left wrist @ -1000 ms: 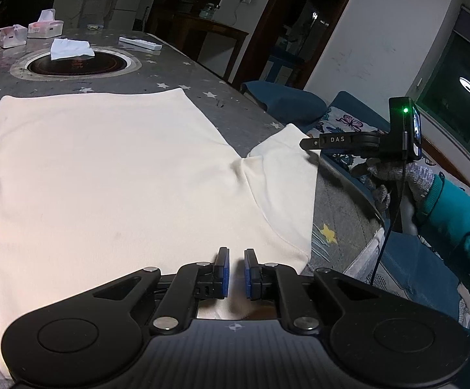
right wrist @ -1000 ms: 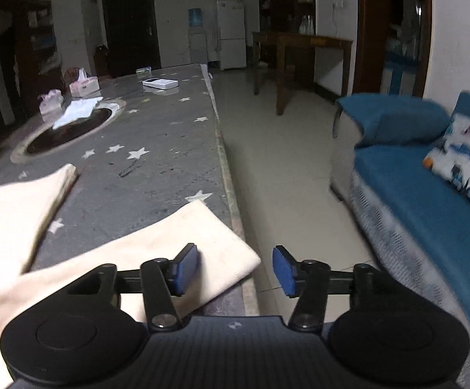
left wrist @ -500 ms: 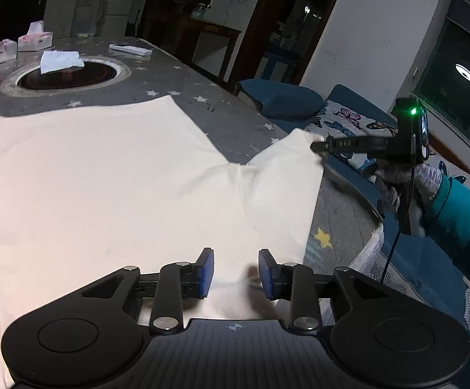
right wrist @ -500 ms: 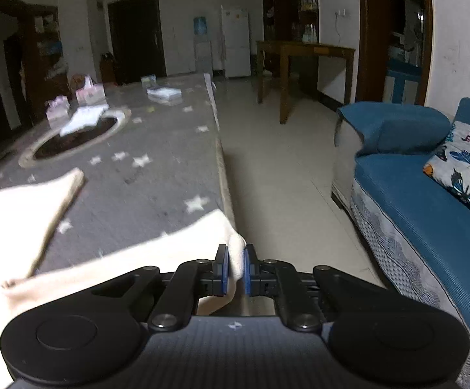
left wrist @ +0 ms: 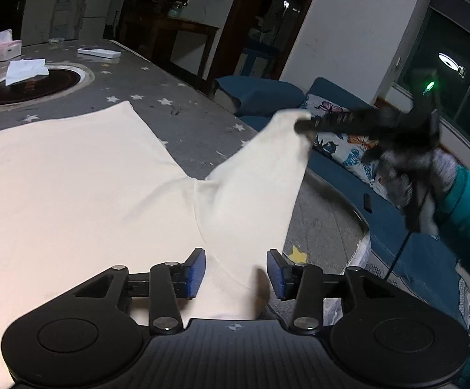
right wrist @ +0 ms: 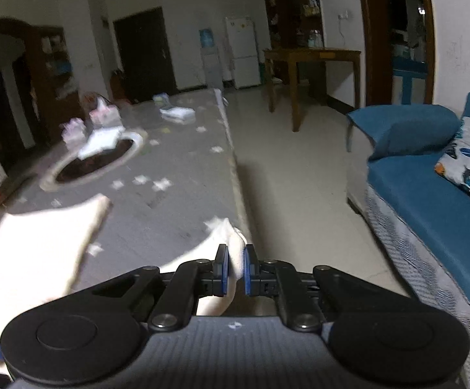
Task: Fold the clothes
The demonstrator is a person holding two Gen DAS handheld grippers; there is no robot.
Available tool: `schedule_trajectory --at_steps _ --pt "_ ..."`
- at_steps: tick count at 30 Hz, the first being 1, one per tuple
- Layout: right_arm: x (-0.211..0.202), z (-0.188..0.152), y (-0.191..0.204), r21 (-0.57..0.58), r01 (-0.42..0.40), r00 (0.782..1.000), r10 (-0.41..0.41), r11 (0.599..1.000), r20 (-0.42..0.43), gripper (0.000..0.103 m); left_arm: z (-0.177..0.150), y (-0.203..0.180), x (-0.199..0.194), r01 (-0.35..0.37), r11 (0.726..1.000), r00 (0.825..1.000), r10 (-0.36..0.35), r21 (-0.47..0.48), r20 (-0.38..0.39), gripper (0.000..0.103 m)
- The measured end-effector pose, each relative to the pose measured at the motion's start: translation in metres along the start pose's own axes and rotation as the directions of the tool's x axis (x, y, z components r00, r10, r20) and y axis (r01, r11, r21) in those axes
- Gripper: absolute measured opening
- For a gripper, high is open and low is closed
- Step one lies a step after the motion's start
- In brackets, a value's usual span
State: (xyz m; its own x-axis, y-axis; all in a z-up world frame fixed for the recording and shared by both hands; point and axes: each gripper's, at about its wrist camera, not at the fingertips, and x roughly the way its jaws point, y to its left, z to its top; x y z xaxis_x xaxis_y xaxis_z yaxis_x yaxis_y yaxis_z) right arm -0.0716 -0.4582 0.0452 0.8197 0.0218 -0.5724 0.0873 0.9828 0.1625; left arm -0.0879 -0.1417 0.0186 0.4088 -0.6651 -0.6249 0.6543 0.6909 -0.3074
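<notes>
A cream T-shirt (left wrist: 73, 181) lies flat on the grey star-patterned table (left wrist: 183, 123). Its right sleeve (left wrist: 254, 188) is lifted off the table. My right gripper (right wrist: 235, 270) is shut on the sleeve's end (right wrist: 235, 249); in the left wrist view this right gripper (left wrist: 299, 126) holds the cloth up near the table's right edge. My left gripper (left wrist: 236, 274) hovers over the sleeve's near part with its jaws opening; cloth lies under the gap and the blue pads (left wrist: 194, 272) do not press on it. The shirt's body (right wrist: 37, 246) shows at lower left in the right wrist view.
A round inset burner (left wrist: 30, 86) with a white tissue (left wrist: 24, 69) sits far on the table, beside tissue boxes (left wrist: 5, 48) and a flat white box (left wrist: 98, 52). A blue sofa (right wrist: 429, 210) with patterned cushions stands right of the table. A teal sleeve (left wrist: 461, 207) holds the right gripper.
My right gripper closed on the sleeve's end and lifted it off the table. My left gripper opened from nearly shut and shifted toward the sleeve.
</notes>
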Motion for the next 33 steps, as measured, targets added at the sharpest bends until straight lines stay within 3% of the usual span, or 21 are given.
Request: schedule_trajectory --at_steps 9,18,26,33 --pt "-0.037 0.030 0.053 -0.074 -0.220 0.975 0.222 0.973 0.017 0.008 -0.005 0.024 -0.038 -0.074 0.995 0.993 0.079 -0.064 0.083 0.056" --pt "-0.037 0.031 0.154 -0.207 -0.442 0.897 0.432 0.873 -0.094 0.008 -0.030 0.063 -0.088 -0.202 0.961 0.963 0.231 -0.191 0.141 0.061" --pt "-0.018 0.008 0.228 -0.265 -0.558 0.829 0.514 0.786 -0.221 0.008 -0.047 0.080 -0.117 -0.241 0.934 0.940 0.292 -0.263 0.178 0.069" --pt "-0.003 -0.019 0.265 -0.290 -0.608 0.791 0.530 0.739 -0.307 0.008 -0.057 0.087 -0.129 -0.248 0.923 0.930 0.312 -0.294 0.195 0.069"
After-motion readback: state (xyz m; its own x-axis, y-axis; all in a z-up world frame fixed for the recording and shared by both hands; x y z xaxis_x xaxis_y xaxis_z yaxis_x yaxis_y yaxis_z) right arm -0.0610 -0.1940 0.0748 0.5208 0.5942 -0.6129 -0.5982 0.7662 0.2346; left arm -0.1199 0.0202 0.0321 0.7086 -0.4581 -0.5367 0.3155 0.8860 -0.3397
